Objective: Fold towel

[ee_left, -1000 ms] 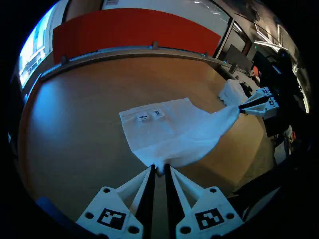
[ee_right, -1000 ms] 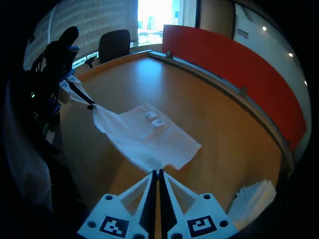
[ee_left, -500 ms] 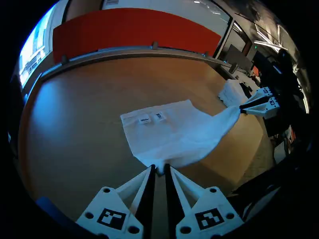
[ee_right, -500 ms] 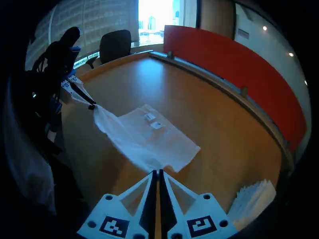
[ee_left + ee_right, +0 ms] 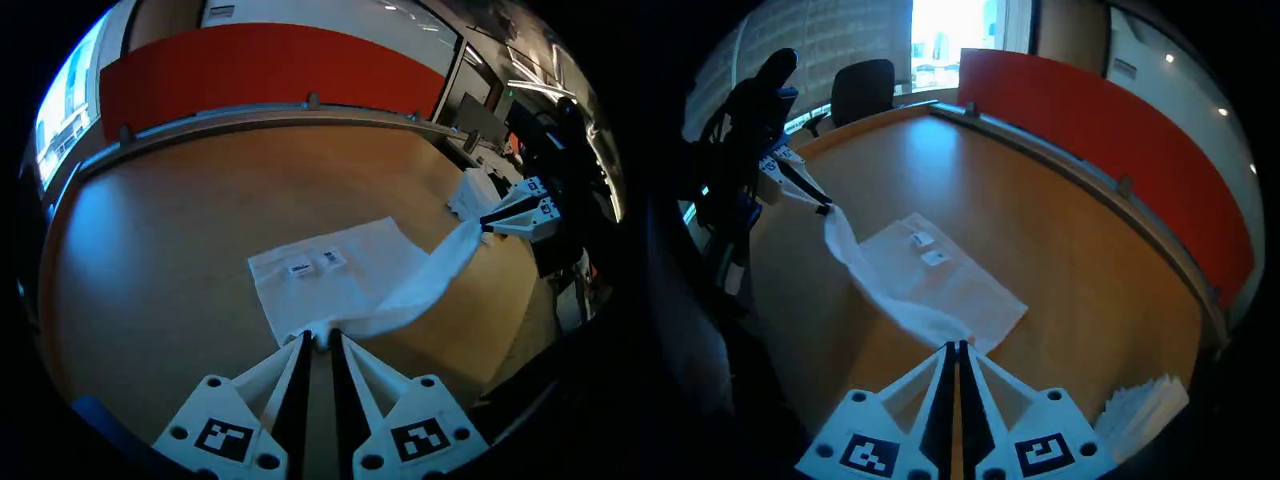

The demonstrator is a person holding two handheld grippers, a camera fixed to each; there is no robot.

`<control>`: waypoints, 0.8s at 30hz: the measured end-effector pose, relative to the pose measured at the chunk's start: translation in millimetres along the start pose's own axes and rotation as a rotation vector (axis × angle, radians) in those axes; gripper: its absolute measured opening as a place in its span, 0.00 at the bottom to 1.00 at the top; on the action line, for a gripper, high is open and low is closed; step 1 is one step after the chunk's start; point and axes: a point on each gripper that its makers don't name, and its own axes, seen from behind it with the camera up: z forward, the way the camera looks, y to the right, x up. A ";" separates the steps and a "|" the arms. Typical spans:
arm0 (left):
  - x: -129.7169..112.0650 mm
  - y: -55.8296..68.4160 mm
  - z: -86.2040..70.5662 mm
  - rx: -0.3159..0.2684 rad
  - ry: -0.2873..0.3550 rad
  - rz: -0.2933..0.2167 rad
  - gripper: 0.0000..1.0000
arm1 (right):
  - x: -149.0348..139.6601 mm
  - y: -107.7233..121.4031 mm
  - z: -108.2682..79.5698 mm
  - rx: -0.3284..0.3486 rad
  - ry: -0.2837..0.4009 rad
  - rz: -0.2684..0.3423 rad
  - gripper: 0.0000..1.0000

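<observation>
A white towel (image 5: 352, 276) lies partly spread on the wooden table (image 5: 200, 200), with two small labels on its top face. My left gripper (image 5: 318, 342) is shut on one near corner, lifted off the table. My right gripper (image 5: 958, 346) is shut on the other near corner of the towel (image 5: 936, 284). The near edge hangs in a sagging band between the two grippers. In the left gripper view the right gripper (image 5: 486, 226) shows at the far right, pinching the cloth. In the right gripper view the left gripper (image 5: 822, 206) shows at the left, held by a dark-sleeved person.
A stack of folded white towels (image 5: 1144, 408) sits near the table's edge on the right; it shows as a white heap (image 5: 474, 192) behind the right gripper. A red partition (image 5: 264, 68) runs along the far side. An office chair (image 5: 864, 92) stands behind the table.
Both grippers have carried the near edge forward over the towel. The lifted part has narrowed into a band, and the flat part has shifted closer to the grippers.
</observation>
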 end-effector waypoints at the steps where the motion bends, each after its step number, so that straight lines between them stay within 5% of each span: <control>1: 2.5 -2.2 2.5 0.002 0.003 0.002 0.17 | 1.2 2.8 2.3 -0.003 0.002 0.003 0.05; 15: 32.4 -33.2 47.4 0.030 0.024 0.017 0.17 | 5.6 36.7 36.2 -0.027 0.005 0.034 0.05; 24: 23.9 -39.7 70.9 0.031 -0.006 0.021 0.17 | -10.2 46.0 56.8 -0.025 -0.024 0.071 0.05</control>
